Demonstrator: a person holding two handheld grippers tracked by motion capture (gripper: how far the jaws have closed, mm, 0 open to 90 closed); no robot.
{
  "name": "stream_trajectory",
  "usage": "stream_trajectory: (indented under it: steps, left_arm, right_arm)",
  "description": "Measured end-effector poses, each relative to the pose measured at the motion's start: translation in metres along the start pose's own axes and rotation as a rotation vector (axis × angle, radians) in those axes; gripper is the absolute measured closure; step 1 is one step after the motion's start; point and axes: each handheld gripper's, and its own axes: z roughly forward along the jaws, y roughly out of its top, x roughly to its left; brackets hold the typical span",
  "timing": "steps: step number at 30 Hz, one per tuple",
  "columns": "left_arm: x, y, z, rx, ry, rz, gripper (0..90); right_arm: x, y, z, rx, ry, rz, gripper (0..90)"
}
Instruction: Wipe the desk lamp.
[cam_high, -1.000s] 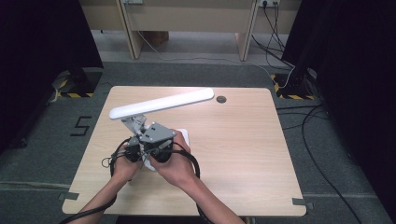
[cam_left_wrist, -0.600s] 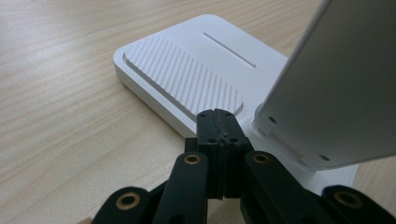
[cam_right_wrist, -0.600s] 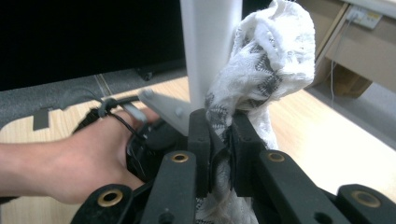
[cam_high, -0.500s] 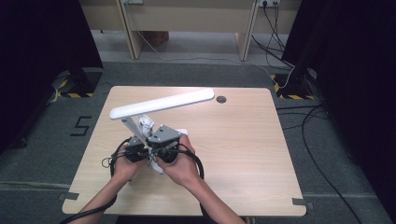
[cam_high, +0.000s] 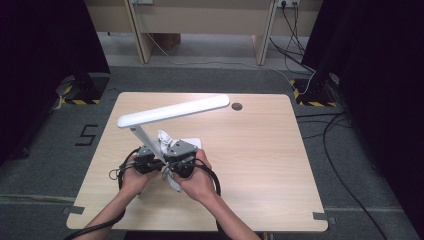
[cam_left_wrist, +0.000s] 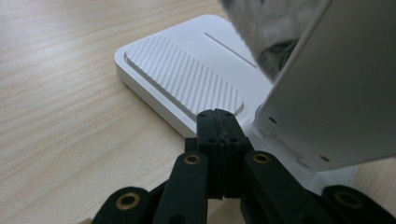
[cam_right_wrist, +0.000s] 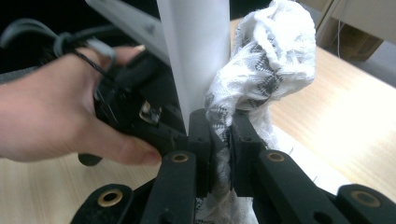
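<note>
Right gripper (cam_right_wrist: 219, 135) has sunk, fingers pinching cloth (cam_right_wrist: 261, 70) against lamp (cam_high: 172, 112) stem; left gripper (cam_left_wrist: 219, 135) fingers pressed together, steadying base.

The table (cam_high: 260, 165) is seen as pale wood w/ matt grain. On it, the lamp base (cam_left_wrist: 187, 79) is made of smooth white matt plastic, w/ a ribbed pad on top. The cloth (cam_right_wrist: 261, 79) beside the lamp stem (cam_right_wrist: 196, 51) is woven white-grey fabric, crinkled and rough. Gripper jaws are shown in matt black plastic w/ brass-looking rivets.
</note>
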Motion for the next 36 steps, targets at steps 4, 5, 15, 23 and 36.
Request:
stream_trajectory:
  steps: [4,5,15,23,36]
  left_arm:
    - [0.000,0.000,0.000,0.001,0.001,0.001,89.2]
    - [0.000,0.000,0.000,0.001,0.001,0.001,89.2]
    - [0.000,0.000,-0.001,0.008,0.007,0.000,88.9]
    - [-0.001,0.000,-0.001,0.011,0.014,0.002,88.3]
    - [-0.001,0.000,-0.001,0.018,0.025,0.008,87.0]
  right_arm:
    - [-0.002,-0.009,0.005,0.018,-0.001,0.018,82.2]
    - [-0.002,-0.011,0.006,0.028,-0.002,0.029,82.1]
    - [-0.010,-0.031,0.017,0.077,0.000,0.065,82.1]
    - [-0.016,-0.049,0.026,0.127,-0.007,0.116,82.1]
    - [-0.026,-0.072,0.036,0.177,-0.037,0.191,82.3]
